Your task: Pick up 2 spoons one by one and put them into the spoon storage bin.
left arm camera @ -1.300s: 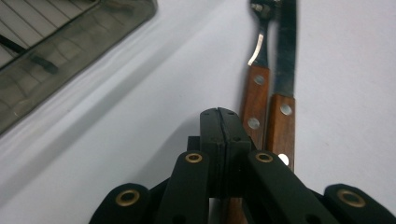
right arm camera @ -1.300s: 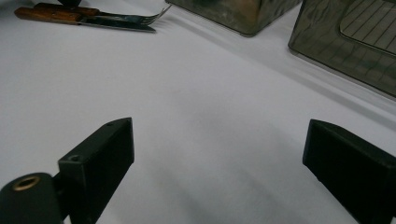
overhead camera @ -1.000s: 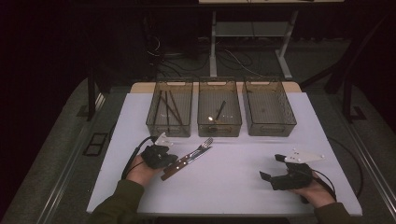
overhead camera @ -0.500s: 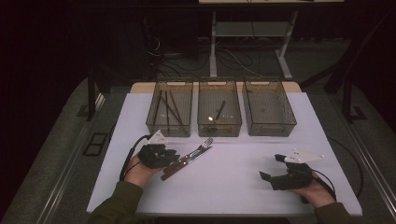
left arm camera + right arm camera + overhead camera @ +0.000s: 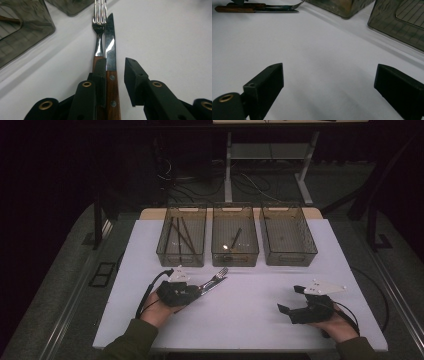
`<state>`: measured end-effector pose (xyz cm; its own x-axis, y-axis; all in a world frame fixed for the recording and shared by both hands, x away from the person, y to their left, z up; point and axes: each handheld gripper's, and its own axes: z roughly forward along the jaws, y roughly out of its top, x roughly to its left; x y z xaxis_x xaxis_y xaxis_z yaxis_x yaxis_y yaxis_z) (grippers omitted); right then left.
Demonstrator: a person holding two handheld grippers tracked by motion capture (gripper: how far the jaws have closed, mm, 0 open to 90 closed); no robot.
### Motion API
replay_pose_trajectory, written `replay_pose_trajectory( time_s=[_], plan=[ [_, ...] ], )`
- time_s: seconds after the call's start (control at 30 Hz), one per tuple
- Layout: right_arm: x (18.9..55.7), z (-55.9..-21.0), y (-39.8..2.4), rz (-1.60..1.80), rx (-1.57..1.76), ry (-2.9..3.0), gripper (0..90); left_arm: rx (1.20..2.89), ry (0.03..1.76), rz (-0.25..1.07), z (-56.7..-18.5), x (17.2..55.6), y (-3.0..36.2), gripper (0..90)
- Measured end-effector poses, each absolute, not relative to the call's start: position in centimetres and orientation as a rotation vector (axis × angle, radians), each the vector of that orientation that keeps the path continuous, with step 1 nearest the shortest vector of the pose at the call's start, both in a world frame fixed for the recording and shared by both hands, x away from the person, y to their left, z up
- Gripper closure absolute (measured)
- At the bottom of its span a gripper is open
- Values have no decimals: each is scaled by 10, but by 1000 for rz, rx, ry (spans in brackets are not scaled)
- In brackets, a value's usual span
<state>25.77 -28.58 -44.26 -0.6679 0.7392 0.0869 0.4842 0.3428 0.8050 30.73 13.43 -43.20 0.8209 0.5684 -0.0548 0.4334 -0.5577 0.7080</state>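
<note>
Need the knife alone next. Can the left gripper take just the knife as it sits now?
Probably not cleanly. The knife lies tight against the fork, handles side by side between the open left gripper jaws, so closing likely catches both.

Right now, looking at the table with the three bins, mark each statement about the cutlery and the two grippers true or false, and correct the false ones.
1. A fork and a knife lie side by side on the white table. True.
2. The left gripper is shut tight on the fork alone. False: its jaws are apart, with the knife's wooden handle between them and a gap on one side.
3. The right gripper holds a spoon. False: its jaws are wide open over bare table.
4. Three bins stand in a row at the far side of the table; the left bin has long thin sticks in it. True.
5. The right bin is full of forks. False: it looks empty.
</note>
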Motion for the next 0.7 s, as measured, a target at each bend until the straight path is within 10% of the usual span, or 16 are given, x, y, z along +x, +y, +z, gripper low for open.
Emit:
replay_pose_trajectory(
  time_s=[0.7],
  plan=[
    [258,-442,-286,1237,1089,2319,88,2326,697,244,-442,307,124,711]
  ],
)
